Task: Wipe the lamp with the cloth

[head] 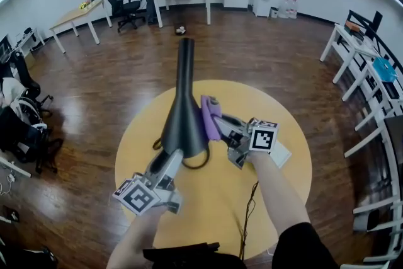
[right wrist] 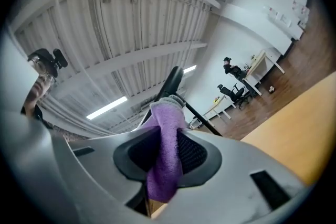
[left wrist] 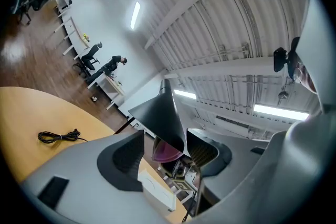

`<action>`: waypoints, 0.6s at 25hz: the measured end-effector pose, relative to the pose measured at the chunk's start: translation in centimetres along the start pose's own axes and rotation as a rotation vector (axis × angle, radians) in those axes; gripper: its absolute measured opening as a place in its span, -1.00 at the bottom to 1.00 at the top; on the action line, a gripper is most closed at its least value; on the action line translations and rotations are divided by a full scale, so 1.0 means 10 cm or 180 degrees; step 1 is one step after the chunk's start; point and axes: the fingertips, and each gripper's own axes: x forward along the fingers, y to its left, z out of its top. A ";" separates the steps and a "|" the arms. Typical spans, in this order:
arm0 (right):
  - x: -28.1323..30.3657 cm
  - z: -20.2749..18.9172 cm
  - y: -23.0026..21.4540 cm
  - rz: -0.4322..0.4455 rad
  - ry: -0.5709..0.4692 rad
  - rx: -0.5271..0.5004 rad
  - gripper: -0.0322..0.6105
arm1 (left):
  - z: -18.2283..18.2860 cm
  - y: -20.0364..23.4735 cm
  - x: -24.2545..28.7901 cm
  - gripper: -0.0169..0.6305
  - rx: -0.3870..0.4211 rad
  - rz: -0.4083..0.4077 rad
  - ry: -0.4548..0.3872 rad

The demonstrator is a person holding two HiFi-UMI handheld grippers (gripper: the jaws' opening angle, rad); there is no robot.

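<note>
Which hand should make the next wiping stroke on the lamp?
Right. The right tongs are shut on the purple cloth, already up against the side of the black lamp. The left tongs stand open around the lamp's lower rim and carry no cloth, so they are probably better suited to steadying.

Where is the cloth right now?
Head view, centre: the purple cloth is clamped in the right tongs, just right of the black lamp, over the yellow table.

Bright, even light from ceiling strip lights [left wrist: 278,111]. Glare on wood floor [head: 69,111]. Fisheye bends edges; dark vignette rings both gripper views.
</note>
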 end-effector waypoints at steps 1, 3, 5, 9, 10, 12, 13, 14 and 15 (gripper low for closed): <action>-0.01 -0.04 0.02 0.0046 -0.0043 0.0061 -0.61 | 0.01 -0.02 0.00 -0.23 0.0003 -0.0004 -0.0022; -0.01 -0.14 0.10 0.0162 -0.0068 0.0168 -0.61 | 0.04 -0.08 0.02 -0.28 0.0046 -0.0024 -0.0061; 0.02 -0.22 0.19 0.0238 -0.0038 0.0185 -0.61 | 0.08 -0.10 0.03 -0.28 0.0083 -0.0014 -0.0085; 0.13 -0.37 0.33 0.0262 0.0029 0.0080 -0.61 | 0.31 -0.01 -0.01 -0.29 0.0253 0.0160 -0.0093; 0.16 -0.42 0.37 0.0264 0.0042 0.0051 -0.61 | 0.36 0.02 -0.04 -0.29 0.0265 0.0158 -0.0080; 0.21 -0.47 0.43 0.0263 0.0067 -0.0015 -0.61 | 0.45 0.06 -0.06 -0.28 0.0263 0.0121 -0.0043; 0.23 -0.48 0.46 0.0259 0.0074 -0.0046 -0.61 | 0.49 0.07 -0.05 -0.26 0.0265 0.0111 -0.0026; 0.24 -0.47 0.47 0.0256 0.0074 -0.0062 -0.61 | 0.52 0.08 -0.04 -0.26 0.0273 0.0113 -0.0010; 0.24 -0.47 0.49 0.0258 0.0067 -0.0059 -0.61 | 0.54 0.09 -0.03 -0.23 0.0283 0.0122 0.0007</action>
